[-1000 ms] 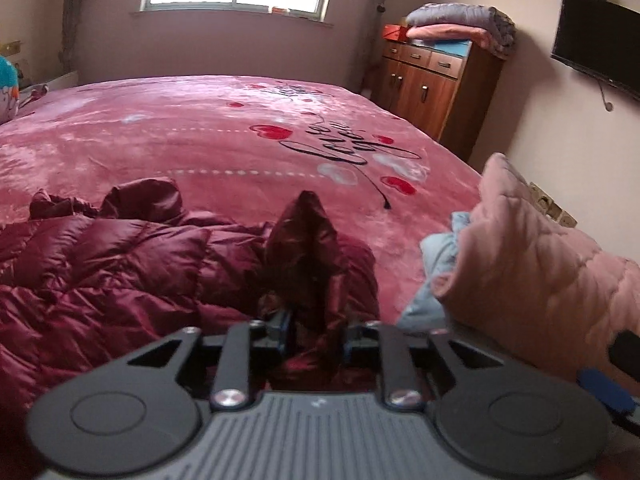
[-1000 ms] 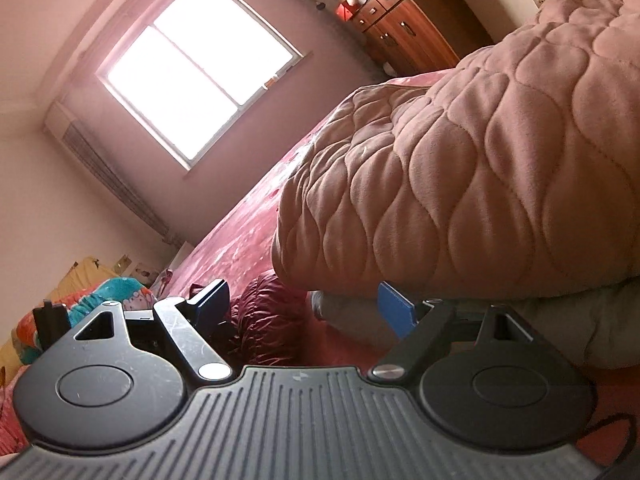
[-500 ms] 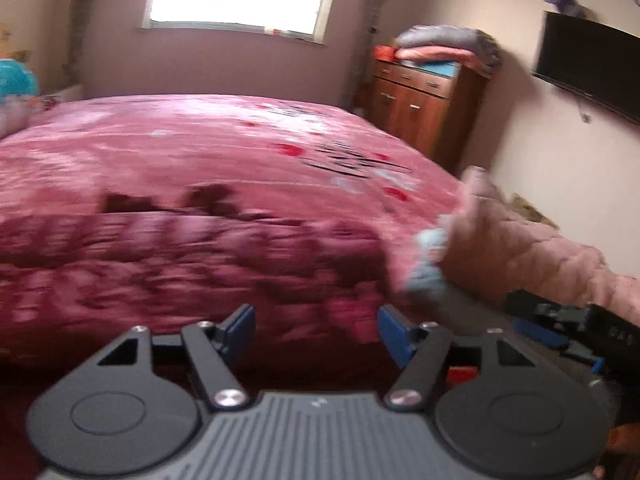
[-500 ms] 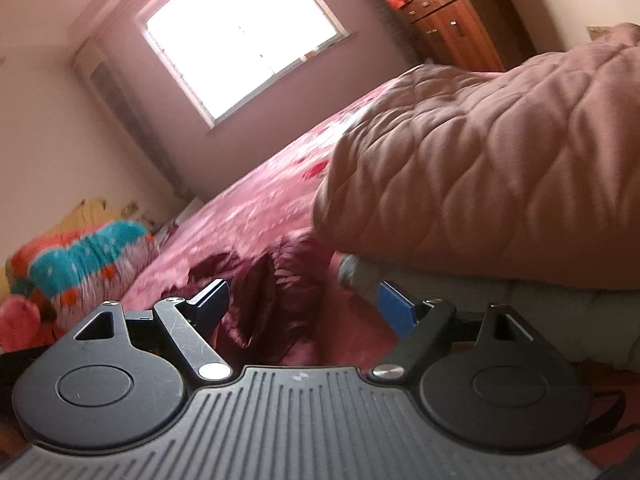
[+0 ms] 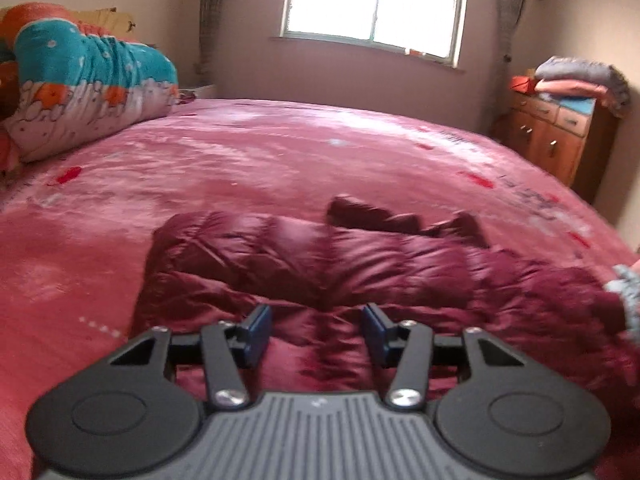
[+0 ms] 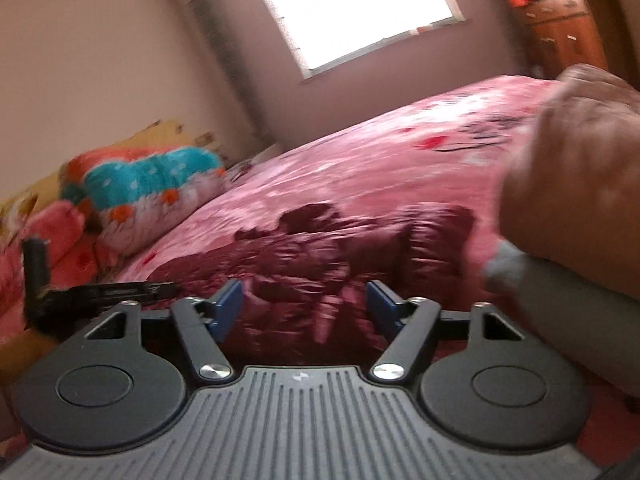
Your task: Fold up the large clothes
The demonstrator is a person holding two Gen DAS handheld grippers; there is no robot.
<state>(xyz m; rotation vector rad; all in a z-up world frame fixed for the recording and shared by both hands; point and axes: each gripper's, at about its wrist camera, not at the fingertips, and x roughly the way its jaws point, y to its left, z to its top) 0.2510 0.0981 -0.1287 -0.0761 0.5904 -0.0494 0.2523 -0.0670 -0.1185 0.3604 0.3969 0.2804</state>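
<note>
A dark red quilted puffer jacket [image 5: 360,264] lies spread on the pink bed cover [image 5: 240,168]. My left gripper [image 5: 316,332] is open and empty, hovering over the jacket's near edge. In the right wrist view the same jacket [image 6: 320,256] lies ahead of my right gripper [image 6: 304,308], which is open and empty. The left gripper's black body [image 6: 92,292] shows at the left of that view.
A teal, orange and white rolled quilt [image 5: 80,76] lies at the bed's head. A pink quilted garment [image 6: 572,168] is piled on the right over a grey one [image 6: 560,300]. A wooden dresser [image 5: 556,140] with folded blankets stands by the far wall.
My left gripper let go of the jacket fold it was pinching and opened, and the fold dropped flat. Both grippers swung left toward the bed's head. The right gripper stayed open.
</note>
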